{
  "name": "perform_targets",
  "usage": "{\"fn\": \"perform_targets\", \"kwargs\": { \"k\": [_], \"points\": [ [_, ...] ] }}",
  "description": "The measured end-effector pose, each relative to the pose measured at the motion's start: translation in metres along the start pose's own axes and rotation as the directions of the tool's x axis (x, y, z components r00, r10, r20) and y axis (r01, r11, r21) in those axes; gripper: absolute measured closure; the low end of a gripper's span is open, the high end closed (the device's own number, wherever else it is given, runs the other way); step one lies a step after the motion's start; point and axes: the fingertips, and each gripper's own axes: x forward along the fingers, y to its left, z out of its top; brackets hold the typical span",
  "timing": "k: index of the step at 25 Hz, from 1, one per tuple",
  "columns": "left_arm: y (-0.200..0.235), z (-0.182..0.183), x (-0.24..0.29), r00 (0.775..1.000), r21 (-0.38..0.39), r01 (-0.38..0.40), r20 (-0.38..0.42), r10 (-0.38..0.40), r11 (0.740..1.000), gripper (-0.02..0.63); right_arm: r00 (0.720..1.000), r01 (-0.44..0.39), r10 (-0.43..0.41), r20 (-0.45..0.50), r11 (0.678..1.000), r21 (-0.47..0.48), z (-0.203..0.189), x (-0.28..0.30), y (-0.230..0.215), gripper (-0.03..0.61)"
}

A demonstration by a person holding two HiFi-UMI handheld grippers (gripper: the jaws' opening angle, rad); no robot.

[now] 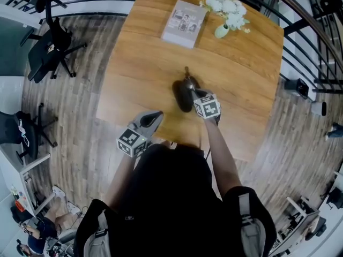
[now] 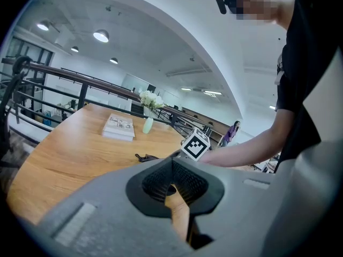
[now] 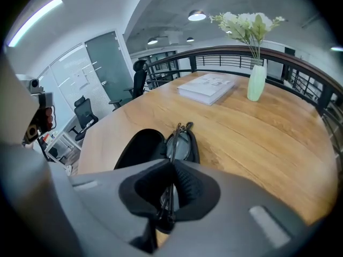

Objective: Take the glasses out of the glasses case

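Right gripper (image 3: 171,167) pinched on the folded glasses (image 3: 179,142), held edge-on just over the open black case (image 3: 138,146) on the wooden table (image 1: 241,79); left gripper (image 2: 172,182) pressed together on nothing, apart from the case, near the table's front edge.

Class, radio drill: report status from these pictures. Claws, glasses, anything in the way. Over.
Right claw shut on glasses, over open case. Left claw shut, empty, clear of case. Book and vase on far side, not in the way.
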Motion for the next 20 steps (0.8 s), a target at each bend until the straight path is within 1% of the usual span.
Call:
{"fn": "perform_targets", "kwargs": {
  "k": [12, 20],
  "points": [
    [-0.008, 0.004, -0.018, 1.0, 0.019, 0.009, 0.024, -0.01, 1.0, 0.603, 0.999, 0.001, 0.0, 0.037, 1.0, -0.03, 0.012, -0.015, 0.025, 0.557],
    [-0.019, 0.008, -0.034, 0.998, 0.053, 0.024, 0.061, -0.027, 0.998, 0.603, 0.995, 0.022, -0.018, 0.102, 0.999, -0.037, 0.018, -0.042, 0.042, 0.555]
  ]
}}
